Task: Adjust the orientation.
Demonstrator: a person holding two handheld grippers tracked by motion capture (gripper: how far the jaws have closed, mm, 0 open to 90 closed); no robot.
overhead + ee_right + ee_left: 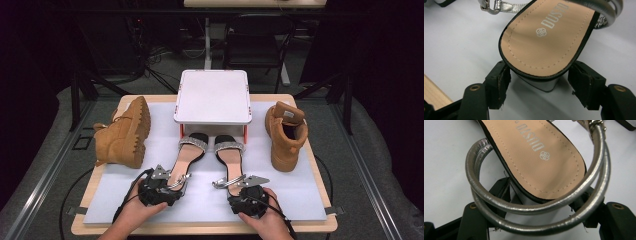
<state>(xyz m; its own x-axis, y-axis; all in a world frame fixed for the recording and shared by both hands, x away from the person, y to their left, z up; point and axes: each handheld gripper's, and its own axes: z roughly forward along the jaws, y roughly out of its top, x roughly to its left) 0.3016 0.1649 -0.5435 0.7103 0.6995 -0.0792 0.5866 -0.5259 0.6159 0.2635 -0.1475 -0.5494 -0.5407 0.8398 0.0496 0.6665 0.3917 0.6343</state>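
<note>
Two heeled sandals lie side by side at the middle of the white mat [300, 185], toes under a white raised shelf [212, 97]. The left sandal [187, 152] has its heel between the parted jaws of the left gripper [167, 186], its silver ankle strap [536, 207] looped over them; pads look clear. The right sandal [231, 156] sits with its heel between the wide, released jaws of the right gripper [243, 187]. Tan boots flank them: one [125, 132] on its side, one [286, 135] upright.
</note>
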